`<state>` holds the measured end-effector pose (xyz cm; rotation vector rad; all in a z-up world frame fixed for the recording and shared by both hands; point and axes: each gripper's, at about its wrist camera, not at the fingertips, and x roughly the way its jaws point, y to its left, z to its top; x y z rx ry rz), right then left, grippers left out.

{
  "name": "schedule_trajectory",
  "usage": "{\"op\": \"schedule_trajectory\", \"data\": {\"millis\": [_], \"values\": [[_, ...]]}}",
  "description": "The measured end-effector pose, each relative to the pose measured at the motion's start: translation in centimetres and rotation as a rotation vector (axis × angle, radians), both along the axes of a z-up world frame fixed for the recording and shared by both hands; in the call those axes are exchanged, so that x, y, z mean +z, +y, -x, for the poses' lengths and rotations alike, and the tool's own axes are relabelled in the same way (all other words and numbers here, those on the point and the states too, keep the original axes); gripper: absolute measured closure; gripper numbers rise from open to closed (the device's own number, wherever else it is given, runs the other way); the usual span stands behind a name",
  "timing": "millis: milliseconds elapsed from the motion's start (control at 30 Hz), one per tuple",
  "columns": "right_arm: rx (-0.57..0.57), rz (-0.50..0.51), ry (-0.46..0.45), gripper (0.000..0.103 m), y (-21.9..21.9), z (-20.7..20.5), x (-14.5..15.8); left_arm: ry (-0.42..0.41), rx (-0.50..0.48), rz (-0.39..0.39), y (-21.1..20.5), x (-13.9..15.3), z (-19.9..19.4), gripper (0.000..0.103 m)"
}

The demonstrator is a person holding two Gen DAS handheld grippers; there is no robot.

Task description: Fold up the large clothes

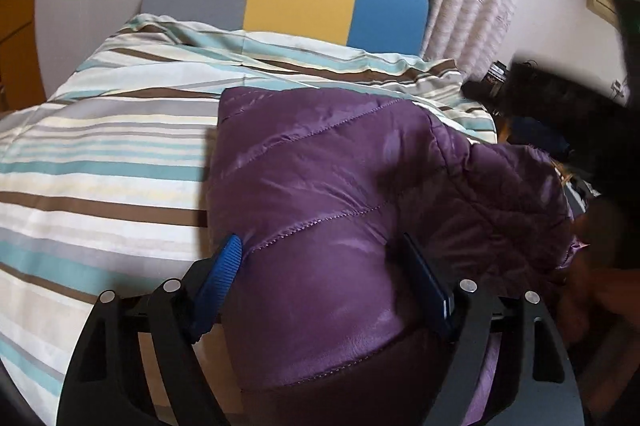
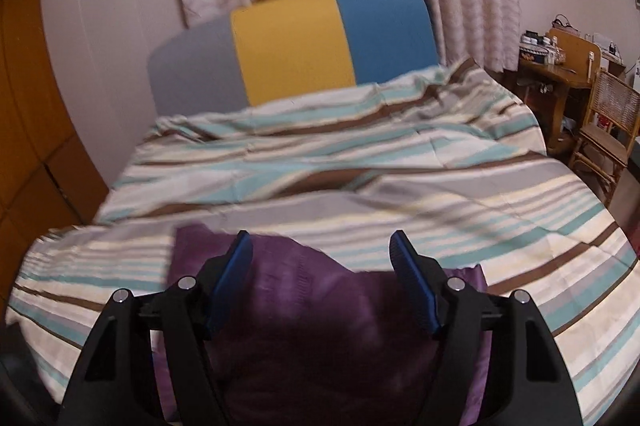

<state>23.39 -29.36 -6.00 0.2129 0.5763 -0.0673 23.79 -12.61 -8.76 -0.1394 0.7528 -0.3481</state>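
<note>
Right now I have the purple quilted jacket (image 1: 340,185) lying on the striped bed cover (image 1: 100,145), bunched into a thick bundle toward the near edge of the bed, at about 6 o'clock in both views. My left gripper (image 1: 320,254) has its fingers spread wide with the padded bulk swelling between them; whether the pads press the cloth I cannot tell, but they are not clenched. My right gripper (image 2: 322,250) is likewise released, fingers apart above the jacket (image 2: 312,306), gripping nothing. I judge the jacket light but puffy and springy, its shiny shell slippery, so a shallow pinch would likely slide off. I would take hold along a stitched seam or a hem edge, where the filling is thin and the fabric bunches firmly. The headboard (image 2: 288,53) sits at 12 o'clock.
</note>
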Motion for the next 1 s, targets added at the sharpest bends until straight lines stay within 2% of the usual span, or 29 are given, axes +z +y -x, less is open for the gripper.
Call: {"op": "schedule_trajectory", "data": {"millis": [167, 333, 433, 567, 733, 1000], "values": [[-0.067, -0.035, 0.034, 0.036, -3.9, 1.9, -4.4, -0.055, -0.069, -0.061, -2.0, 0.1, 0.8, 0.023], [-0.121, -0.05, 0.012, 0.036, -6.1, 5.0, -7.2, -0.134, -0.137, -0.157, -4.4, 0.0, 2.3, 0.022], [-0.134, -0.051, -0.004, 0.036, -6.6, 5.8, -8.4, -0.141, -0.145, -0.182, -4.6, -0.7, 1.8, 0.021], [-0.119, -0.037, 0.045, 0.034, -6.1, 4.7, -9.0, -0.103, -0.133, -0.179, -4.5, -1.5, 0.4, 0.017], [-0.105, -0.011, 0.127, 0.032, -5.7, 2.9, -10.1, -0.035, -0.129, -0.128, -3.8, -2.8, -1.6, 0.013], [-0.094, -0.017, 0.178, 0.032, -6.1, 1.2, -12.0, -0.038, -0.124, -0.117, -3.8, -3.8, -1.6, 0.013]]}}
